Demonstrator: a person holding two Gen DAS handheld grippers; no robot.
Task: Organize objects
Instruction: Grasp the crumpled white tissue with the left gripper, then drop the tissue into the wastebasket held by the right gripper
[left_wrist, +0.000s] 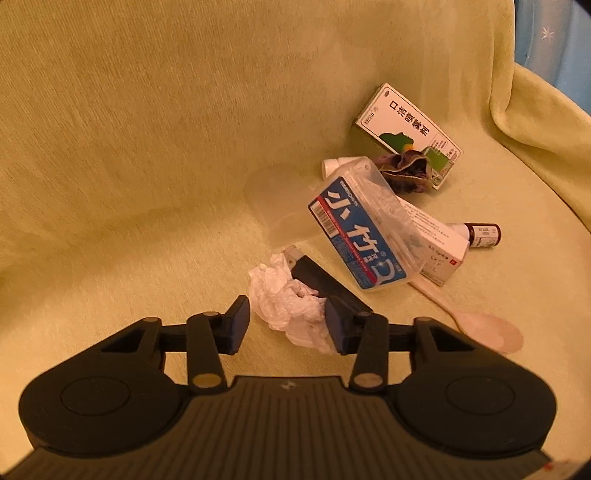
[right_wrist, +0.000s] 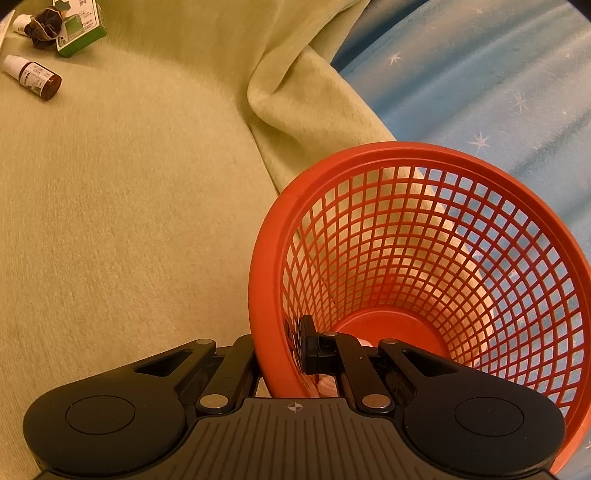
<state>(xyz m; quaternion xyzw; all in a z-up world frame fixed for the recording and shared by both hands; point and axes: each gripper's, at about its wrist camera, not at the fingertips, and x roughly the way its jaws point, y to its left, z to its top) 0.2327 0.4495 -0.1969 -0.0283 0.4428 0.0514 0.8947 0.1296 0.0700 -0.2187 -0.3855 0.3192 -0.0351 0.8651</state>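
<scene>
Home: green blanket (left_wrist: 147, 147), star-print bedding (right_wrist: 480, 92), medicine boxes (left_wrist: 406, 129), red basket (right_wrist: 266, 280).

A crumpled white tissue (left_wrist: 286, 304) lies on the soft yellow-green cover (left_wrist: 147, 147). It touches a flat black lighter (left_wrist: 325, 284) with a silver top. Next to them a clear box with a blue label (left_wrist: 360, 230) leans, tilted, on a white box (left_wrist: 437, 240). A pale plastic spoon (left_wrist: 476, 321) sticks out from under them. A small brown bottle (left_wrist: 482, 234) lies on its side. A dark hair scrunchie (left_wrist: 404, 171) sits against a white and green box (left_wrist: 408, 129) and beside a small white bottle (left_wrist: 334, 164). A red net basket (right_wrist: 369, 173) is tipped at the edge of the cover.
</scene>
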